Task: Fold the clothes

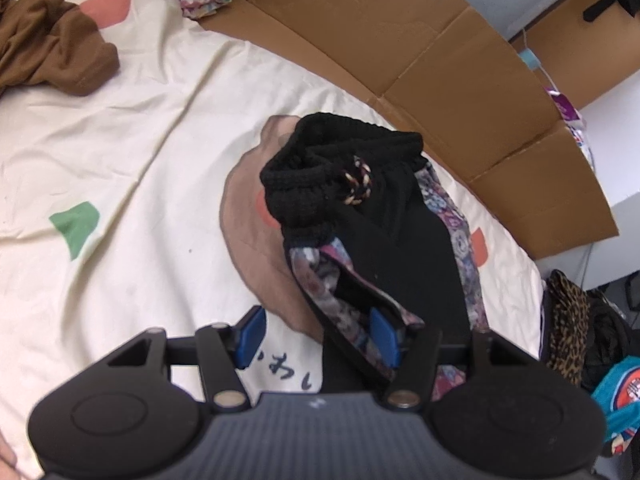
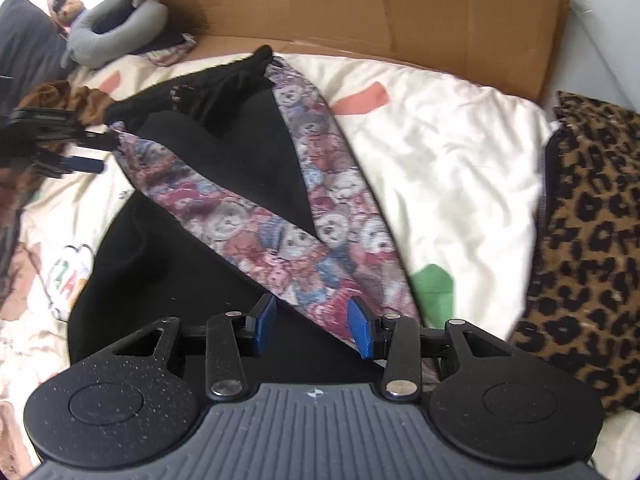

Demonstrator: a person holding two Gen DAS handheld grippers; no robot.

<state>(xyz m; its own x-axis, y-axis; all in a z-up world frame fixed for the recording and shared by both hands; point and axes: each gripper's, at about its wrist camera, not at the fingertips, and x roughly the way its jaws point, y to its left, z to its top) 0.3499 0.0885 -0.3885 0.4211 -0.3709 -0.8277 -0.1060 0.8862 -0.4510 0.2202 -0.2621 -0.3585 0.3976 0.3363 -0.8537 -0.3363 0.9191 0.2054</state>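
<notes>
Bed: we see a cream sheet [image 1: 132, 152] backed by cardboard [image 1: 440, 52].
Garment: black-and-teddy-print trousers [image 2: 256, 216] lie mid-sheet, waistband at 12 o'clock.
Left gripper [image 1: 318, 338]: jaws apart; cloth hides its right pad's face, so we cannot tell a grip.
Right gripper [image 2: 310, 326]: jaws apart, cloth between; contact unclear.
Cut off: leopard fabric [image 2: 588, 240] at 3 o'clock.

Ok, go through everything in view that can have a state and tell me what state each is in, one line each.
Black garment with teddy-bear print panels: partly folded on the bed, drawstring waistband bunched.
Left gripper: jaws apart, garment's edge at one blue pad, grip unclear.
Right gripper: jaws apart, printed panel between them, grip unclear.
Brown garment: crumpled, unfolded.
Leopard-print garment: lying flat beside the bed.
Brown cardboard: flattened, propped behind the bed.
</notes>
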